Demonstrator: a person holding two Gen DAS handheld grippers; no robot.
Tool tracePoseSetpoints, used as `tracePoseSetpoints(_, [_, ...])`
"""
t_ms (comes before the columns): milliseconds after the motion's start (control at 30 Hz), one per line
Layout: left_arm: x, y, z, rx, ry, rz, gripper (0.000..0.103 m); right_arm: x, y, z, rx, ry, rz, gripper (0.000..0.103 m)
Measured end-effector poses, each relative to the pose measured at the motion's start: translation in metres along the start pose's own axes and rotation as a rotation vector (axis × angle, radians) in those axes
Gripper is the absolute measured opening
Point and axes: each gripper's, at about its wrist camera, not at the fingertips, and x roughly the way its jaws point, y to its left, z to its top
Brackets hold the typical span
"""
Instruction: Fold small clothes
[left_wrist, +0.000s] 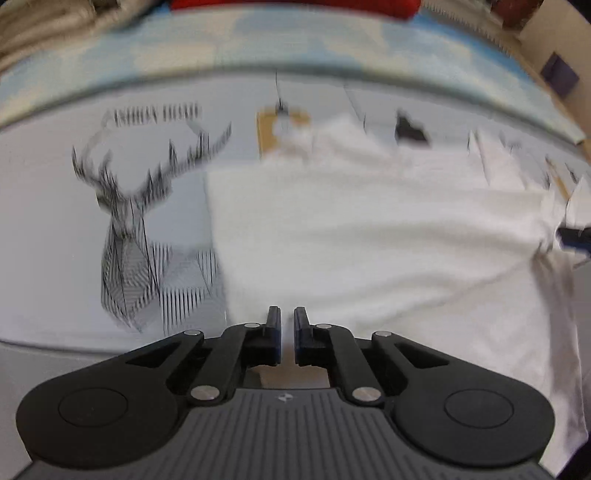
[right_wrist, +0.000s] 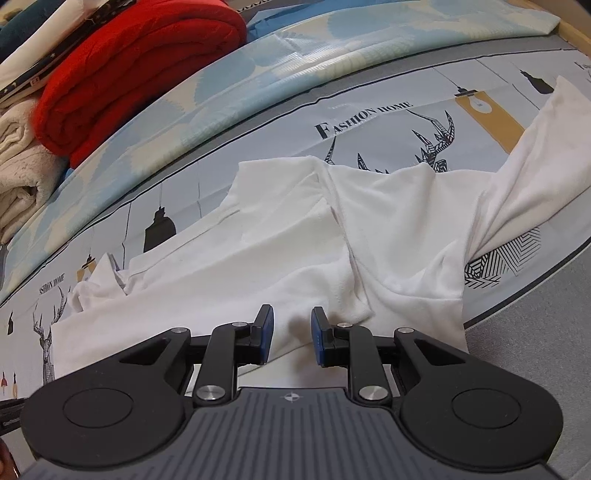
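Left gripper (left_wrist: 287, 325): fingers nearly together, narrow gap, nothing visibly clamped; positioned over near edge of white garment (left_wrist: 369, 236).
Right gripper (right_wrist: 292, 328): fingers apart, white cloth showing in the gap, not pinched.
White garment (right_wrist: 295, 243): spread on printed sheet (right_wrist: 369, 122), partly folded, one sleeve lifted at right.
Behind: red blanket (right_wrist: 140, 70), beige towels (right_wrist: 18, 162).
Left view: motion-blurred.
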Motion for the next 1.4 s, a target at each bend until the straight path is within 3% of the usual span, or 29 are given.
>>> tracePoseSetpoints(67, [0.015,0.001,-0.008,0.040,0.056,0.044,0.003,-0.002,-0.001,0.000,-0.002,0.000,0.003,0.023])
tracePoseSetpoints(167, [-0.003,-0.002,-0.003,0.019,0.003,0.051,0.007,-0.006,-0.003,0.001,0.000,-0.003,0.006,0.023])
tracePoseSetpoints(333, [-0.048,-0.008,0.013,-0.093,-0.140,0.043,0.036,-0.018,-0.008,0.004,-0.001,-0.030,0.010,0.023])
tracePoseSetpoints(467, [-0.073,-0.019,0.025,-0.183,-0.219,0.037,0.049,-0.029,-0.013,0.005,-0.010,-0.054,0.028,0.024])
tracePoseSetpoints(600, [-0.099,-0.038,0.030,-0.204,-0.293,0.060,0.065,-0.045,-0.016,0.007,-0.032,-0.091,0.061,0.024])
tracePoseSetpoints(933, [-0.102,-0.068,0.038,-0.142,-0.334,0.090,0.072,-0.086,-0.050,0.021,-0.058,-0.208,0.098,0.024])
tracePoseSetpoints(1400, [-0.095,-0.042,0.044,-0.206,-0.324,0.135,0.073,-0.134,-0.189,0.059,0.209,-0.416,0.023,0.023])
